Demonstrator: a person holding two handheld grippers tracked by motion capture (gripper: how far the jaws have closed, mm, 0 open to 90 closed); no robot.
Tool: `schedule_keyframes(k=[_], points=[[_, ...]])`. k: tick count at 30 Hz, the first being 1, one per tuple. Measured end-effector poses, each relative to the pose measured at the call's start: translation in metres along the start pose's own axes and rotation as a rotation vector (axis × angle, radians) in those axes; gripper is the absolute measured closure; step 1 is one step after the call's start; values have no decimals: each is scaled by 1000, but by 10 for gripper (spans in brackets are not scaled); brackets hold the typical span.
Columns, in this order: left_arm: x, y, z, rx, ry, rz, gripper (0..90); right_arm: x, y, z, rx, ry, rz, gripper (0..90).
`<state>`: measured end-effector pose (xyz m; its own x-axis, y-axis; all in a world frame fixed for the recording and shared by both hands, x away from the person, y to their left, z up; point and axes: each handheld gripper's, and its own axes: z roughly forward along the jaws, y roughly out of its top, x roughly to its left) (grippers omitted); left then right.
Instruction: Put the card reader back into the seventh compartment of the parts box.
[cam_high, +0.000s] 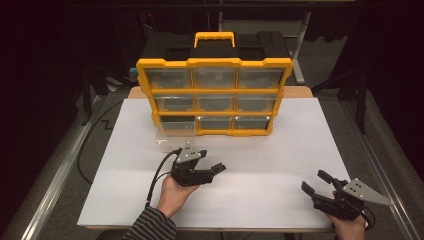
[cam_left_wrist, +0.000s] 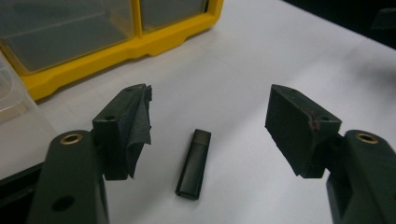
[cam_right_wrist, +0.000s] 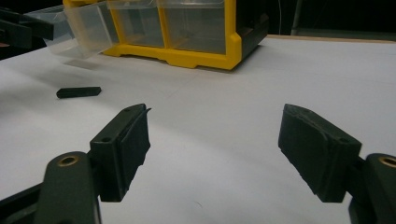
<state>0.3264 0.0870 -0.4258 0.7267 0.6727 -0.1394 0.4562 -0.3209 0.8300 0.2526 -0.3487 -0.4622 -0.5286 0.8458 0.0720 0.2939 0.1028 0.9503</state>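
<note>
Stick (cam_left_wrist: 193, 164) lies flat on the table (cam_high: 280, 150) — not yet gripped, left gripper (cam_left_wrist: 210, 126) wide open over it. Drawer (cam_right_wrist: 81, 28) pulled out, waiting. Right gripper (cam_right_wrist: 215, 149) open too — empty.

A flat white rectangular tabletop (cam_high: 280, 165) carries a yellow-framed black plastic organiser with clear drawers (cam_high: 214, 85), standing upright at its far side. A clear plastic drawer (cam_high: 170, 140) rests just before the organiser's lower left corner. A small black stick-shaped object (cam_left_wrist: 193, 164) lies on the bare white surface nearby.
</note>
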Motion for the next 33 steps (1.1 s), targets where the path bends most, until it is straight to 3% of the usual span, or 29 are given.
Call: schedule_keyframes(k=[8, 14, 26, 33], points=[[0, 12, 9, 171, 38, 37, 406, 0, 0, 0, -1, 0, -2, 253], [3, 20, 19, 294, 34, 49, 433, 0, 0, 0, -2, 1, -2, 252], [4, 27, 39, 430, 36, 66, 467, 0, 0, 0, -5, 0, -1, 253], [5, 23, 51, 516, 36, 80, 482, 0, 0, -1, -8, 1, -2, 252]])
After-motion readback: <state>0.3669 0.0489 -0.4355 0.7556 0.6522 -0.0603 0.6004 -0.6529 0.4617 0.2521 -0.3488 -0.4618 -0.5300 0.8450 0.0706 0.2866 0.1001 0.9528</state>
